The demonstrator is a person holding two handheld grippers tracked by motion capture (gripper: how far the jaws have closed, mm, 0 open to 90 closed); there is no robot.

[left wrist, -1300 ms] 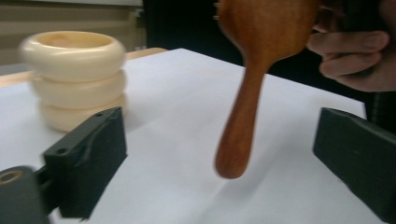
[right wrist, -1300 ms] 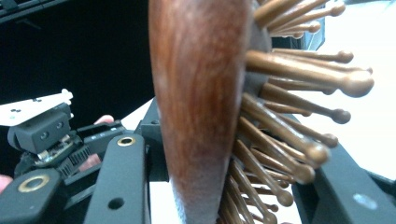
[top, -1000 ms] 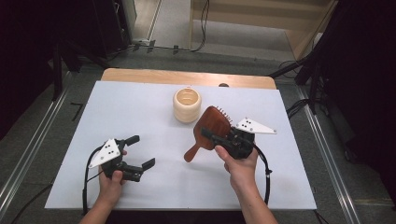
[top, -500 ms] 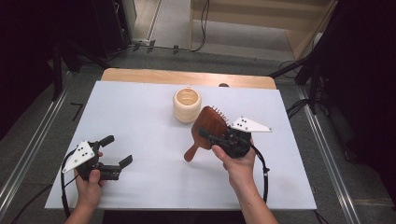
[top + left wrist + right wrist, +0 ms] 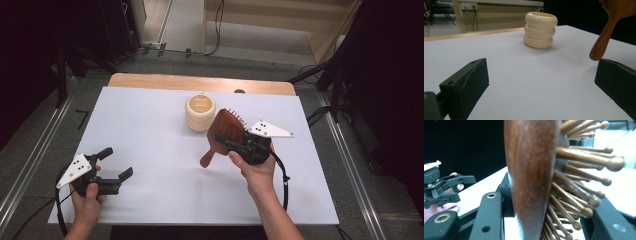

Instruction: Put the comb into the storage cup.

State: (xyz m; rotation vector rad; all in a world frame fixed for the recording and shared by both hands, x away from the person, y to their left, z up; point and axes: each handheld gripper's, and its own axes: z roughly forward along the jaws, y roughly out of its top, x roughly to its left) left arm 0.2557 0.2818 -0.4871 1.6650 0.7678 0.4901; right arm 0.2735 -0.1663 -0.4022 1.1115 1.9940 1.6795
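Observation:
A dark wooden hairbrush [image 5: 227, 131] with wooden pins is held tilted above the white table, handle pointing down-left. My right gripper [image 5: 226, 140] is shut on its head, right of centre; in the right gripper view the hairbrush [image 5: 531, 170] stands edge-on between the jaws, pins to the right. A cream ribbed cup [image 5: 200, 112] stands upright just behind and left of the brush. My left gripper [image 5: 115, 162] is open near the front left corner with nothing between its fingers. In the left gripper view the cup [image 5: 540, 30] stands ahead and the brush handle [image 5: 604, 37] hangs at the right.
A white sheet [image 5: 150, 125] covers the table, with a strip of bare wood [image 5: 200, 82] at the far edge. Metal rails [image 5: 35, 160] run along both sides. Cables trail from both grippers toward the front edge.
My left gripper has moved left and toward the front edge, still open. The right gripper and the hairbrush have barely shifted.

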